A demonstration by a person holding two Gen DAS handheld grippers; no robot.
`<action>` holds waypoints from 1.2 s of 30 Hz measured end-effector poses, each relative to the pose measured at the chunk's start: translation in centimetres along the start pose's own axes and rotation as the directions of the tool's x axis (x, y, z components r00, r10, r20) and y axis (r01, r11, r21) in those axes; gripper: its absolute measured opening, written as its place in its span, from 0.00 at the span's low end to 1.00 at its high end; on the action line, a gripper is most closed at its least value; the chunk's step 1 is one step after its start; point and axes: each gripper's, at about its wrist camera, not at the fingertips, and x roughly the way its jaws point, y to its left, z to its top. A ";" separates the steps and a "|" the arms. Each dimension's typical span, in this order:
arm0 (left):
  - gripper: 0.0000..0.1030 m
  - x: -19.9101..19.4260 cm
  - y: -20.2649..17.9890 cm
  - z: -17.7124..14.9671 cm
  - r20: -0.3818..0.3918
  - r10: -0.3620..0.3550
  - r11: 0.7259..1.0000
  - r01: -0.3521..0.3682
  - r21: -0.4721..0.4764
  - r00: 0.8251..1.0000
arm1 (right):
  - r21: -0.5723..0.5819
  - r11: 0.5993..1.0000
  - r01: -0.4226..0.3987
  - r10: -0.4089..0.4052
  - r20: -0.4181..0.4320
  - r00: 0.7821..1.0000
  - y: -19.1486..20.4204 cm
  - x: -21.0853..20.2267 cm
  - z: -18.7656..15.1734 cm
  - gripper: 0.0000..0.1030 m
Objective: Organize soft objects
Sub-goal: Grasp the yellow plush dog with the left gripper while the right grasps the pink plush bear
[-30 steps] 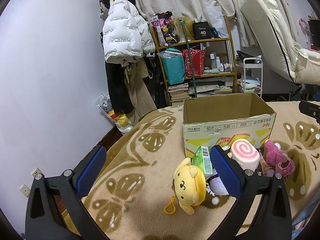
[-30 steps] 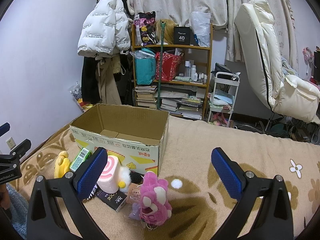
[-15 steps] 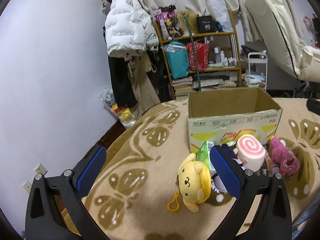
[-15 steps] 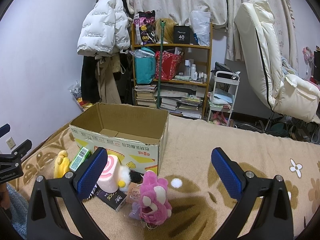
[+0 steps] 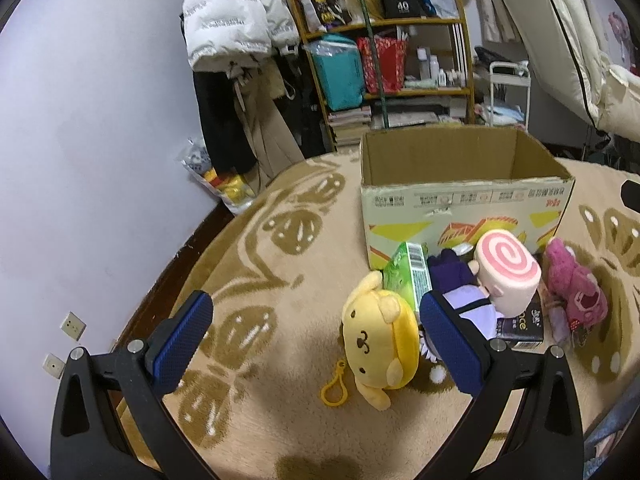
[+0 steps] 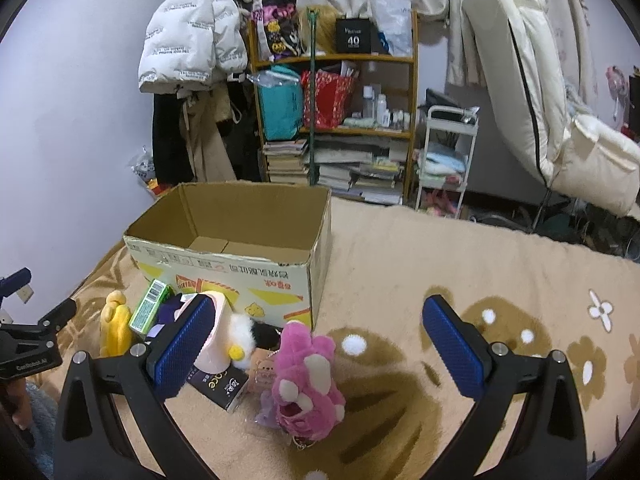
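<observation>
Our left tool (image 5: 316,340) and right tool (image 6: 318,348) both gape wide, holding nothing, above the round yellow plush dog (image 5: 378,338) and pink plush bear (image 6: 306,380).

A beige blanket (image 5: 304,280) patterned with brown butterflies and white dots. A brown cardboard box (image 5: 464,204) printed in yellow and red. A yellow dog plush (image 5: 380,340) with a yellow clip, a pink plush roll (image 5: 508,276) with a white swirl, a magenta bear plush (image 6: 306,376), a green carton (image 5: 408,276). Both grippers have black arms and blue pads (image 6: 180,344)
</observation>
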 end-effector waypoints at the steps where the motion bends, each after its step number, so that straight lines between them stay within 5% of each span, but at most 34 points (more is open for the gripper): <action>1: 0.99 0.3 -0.2 0.0 -0.010 -0.001 1.000 0.001 0.003 1.000 | 0.001 1.000 -0.004 0.004 -0.009 1.000 0.0 0.2 0.0 1.00; 7: 0.99 2.0 -0.7 0.1 -0.075 -0.017 1.000 0.017 -0.002 0.997 | 0.000 0.999 -0.038 0.038 -0.099 0.994 0.2 2.5 0.0 0.99; 11: 0.99 3.1 -1.0 0.1 -0.107 -0.032 1.000 0.031 -0.005 0.994 | 0.000 0.998 -0.066 0.064 -0.196 0.979 0.4 4.5 -0.5 0.90; 22: 0.99 6.8 -1.6 -0.7 -0.240 -0.079 0.997 0.078 -0.013 0.967 | 0.024 0.997 -0.073 0.077 -0.407 0.910 -0.1 9.6 -2.5 0.78; 29: 0.99 7.7 -1.6 -1.2 -0.275 -0.121 0.993 0.115 -0.040 0.954 | 0.051 0.993 -0.110 0.121 -0.487 0.865 -0.2 11.5 -3.8 0.58; 36: 0.99 7.9 -1.8 -1.4 -0.299 -0.161 0.987 0.151 -0.055 0.941 | 0.049 0.993 -0.107 0.117 -0.509 0.853 0.1 11.9 -4.1 0.56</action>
